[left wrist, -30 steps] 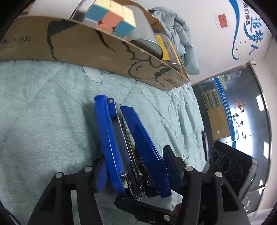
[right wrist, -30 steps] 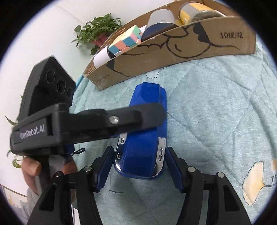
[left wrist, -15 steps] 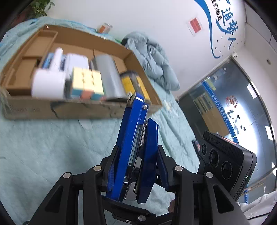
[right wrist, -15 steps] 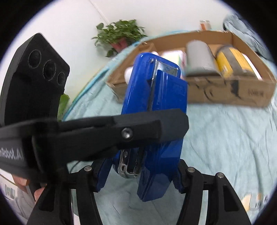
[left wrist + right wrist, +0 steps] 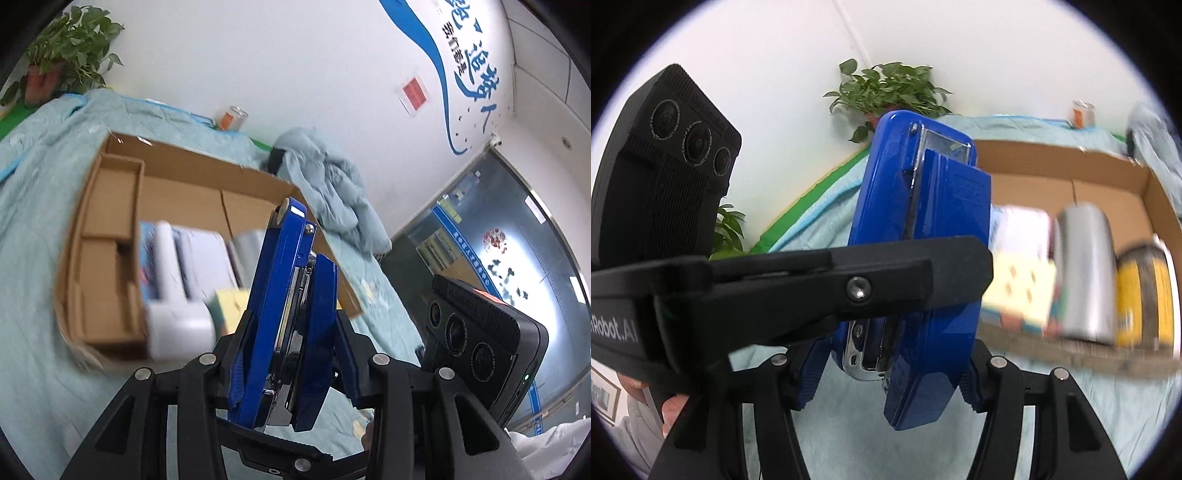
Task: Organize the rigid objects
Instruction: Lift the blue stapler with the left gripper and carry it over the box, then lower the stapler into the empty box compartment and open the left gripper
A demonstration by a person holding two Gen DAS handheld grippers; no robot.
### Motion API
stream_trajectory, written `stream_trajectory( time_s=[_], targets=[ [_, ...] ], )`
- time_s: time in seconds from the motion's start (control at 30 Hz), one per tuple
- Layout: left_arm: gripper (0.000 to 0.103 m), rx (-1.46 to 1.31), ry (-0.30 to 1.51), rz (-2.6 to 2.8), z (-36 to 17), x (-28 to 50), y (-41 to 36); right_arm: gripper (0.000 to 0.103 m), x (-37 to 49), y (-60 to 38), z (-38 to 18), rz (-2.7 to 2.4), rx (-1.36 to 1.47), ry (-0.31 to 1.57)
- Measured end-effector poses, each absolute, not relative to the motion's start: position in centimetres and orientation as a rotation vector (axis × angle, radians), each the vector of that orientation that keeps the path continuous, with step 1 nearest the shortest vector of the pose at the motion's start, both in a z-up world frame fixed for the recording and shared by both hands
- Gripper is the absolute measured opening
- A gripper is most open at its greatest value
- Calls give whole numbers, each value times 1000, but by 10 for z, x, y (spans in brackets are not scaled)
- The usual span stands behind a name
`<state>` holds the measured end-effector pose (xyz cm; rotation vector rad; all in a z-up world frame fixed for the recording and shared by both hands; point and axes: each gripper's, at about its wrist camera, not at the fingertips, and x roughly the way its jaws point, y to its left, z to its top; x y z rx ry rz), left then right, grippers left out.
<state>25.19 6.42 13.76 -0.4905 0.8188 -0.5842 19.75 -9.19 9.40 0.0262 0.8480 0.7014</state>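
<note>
Left tongs (image 5: 291, 354) have raised stapler (image 5: 284, 295) above box (image 5: 110, 206).

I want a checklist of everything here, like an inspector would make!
Surface: pale green quilt, wrinkled.
Job's things: blue stapler held up off the quilt; cardboard box holding a white roll, colour cube, silver cylinder, yellow can.
Clutter: bundled blanket; small can by the wall.
Grippers: left gripper jaws clamp the stapler; right gripper jaws flank it, contact unclear.
Cables: nothing seen.
Surroundings: potted plant, white wall, glass door.
</note>
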Motion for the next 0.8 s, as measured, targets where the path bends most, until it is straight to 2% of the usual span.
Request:
stream_trajectory(
  time_s=[0.23,0.5,0.6,0.63,0.7,0.8],
  targets=[
    [38,-543,850,-514,141,308,119,59,265,-52,99,750,29,906],
    [38,-566,963,-402,102,367,164,58,346,-16,69,783,126,1065],
    [38,-515,960,-318,91,368,168,63,357,-20,62,761,158,1067],
    [48,-510,966,-277,89,367,170,72,362,-23,59,754,185,1077],
    [52,-517,935,-255,91,360,175,74,355,-33,57,763,217,1067],
    [75,-477,859,-238,105,342,173,79,342,-47,64,719,172,1016]
  ],
)
